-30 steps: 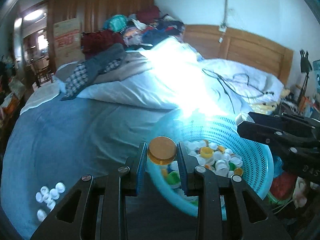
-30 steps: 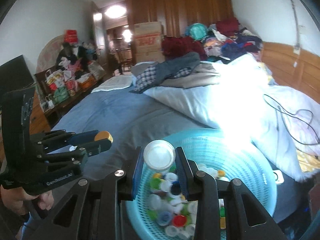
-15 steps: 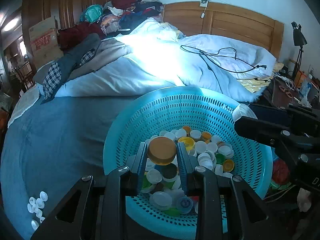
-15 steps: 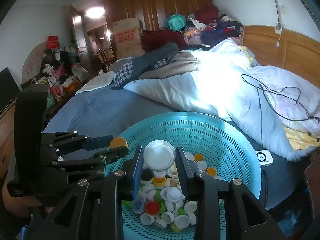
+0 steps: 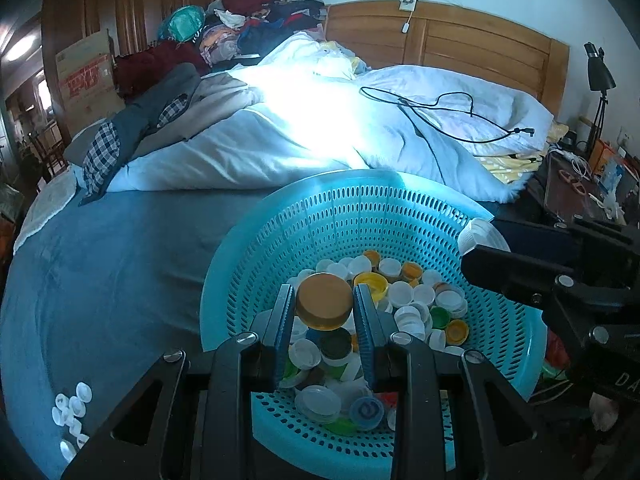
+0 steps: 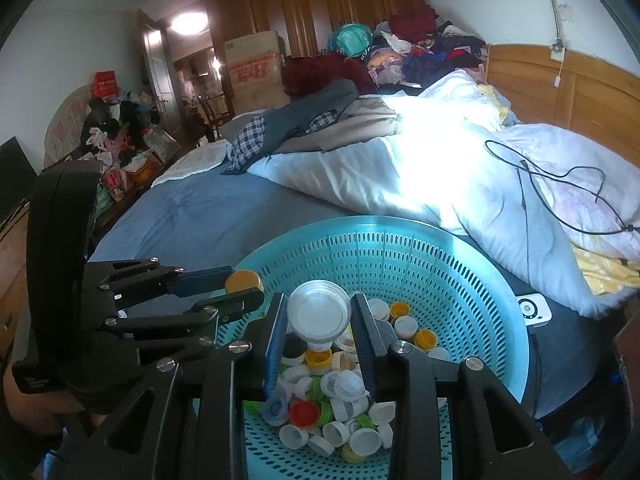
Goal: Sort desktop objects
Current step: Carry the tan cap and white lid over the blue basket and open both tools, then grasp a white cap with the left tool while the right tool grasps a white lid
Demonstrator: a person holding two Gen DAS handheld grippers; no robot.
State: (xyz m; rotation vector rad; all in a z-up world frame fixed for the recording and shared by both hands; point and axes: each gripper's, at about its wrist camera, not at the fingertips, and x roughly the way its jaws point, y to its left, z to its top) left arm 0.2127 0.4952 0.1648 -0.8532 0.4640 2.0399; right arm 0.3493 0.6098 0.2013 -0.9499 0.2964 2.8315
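A turquoise perforated basket [image 5: 332, 216] [image 6: 404, 248] sits on the blue bed and holds a heap of mixed bottle caps [image 5: 404, 300] [image 6: 340, 392]. My left gripper [image 5: 324, 308] is shut on an orange cap [image 5: 324, 306] just above the heap. My right gripper [image 6: 319, 314] is shut on a white cap [image 6: 319, 312], also above the caps in the basket. The left gripper with its orange cap [image 6: 243, 281] shows at the basket's left rim in the right wrist view. The right gripper's white cap [image 5: 480, 236] shows at the right rim in the left wrist view.
A small group of white caps [image 5: 70, 408] lies on the blue sheet left of the basket. A white duvet [image 5: 304, 140] with a black cable [image 5: 432, 108] lies behind. A small white device [image 6: 534, 310] lies right of the basket. A bedside table [image 5: 580, 184] stands at right.
Both grippers have moved forward and down over the basket, each still holding its cap. The basket now fills more of both views.
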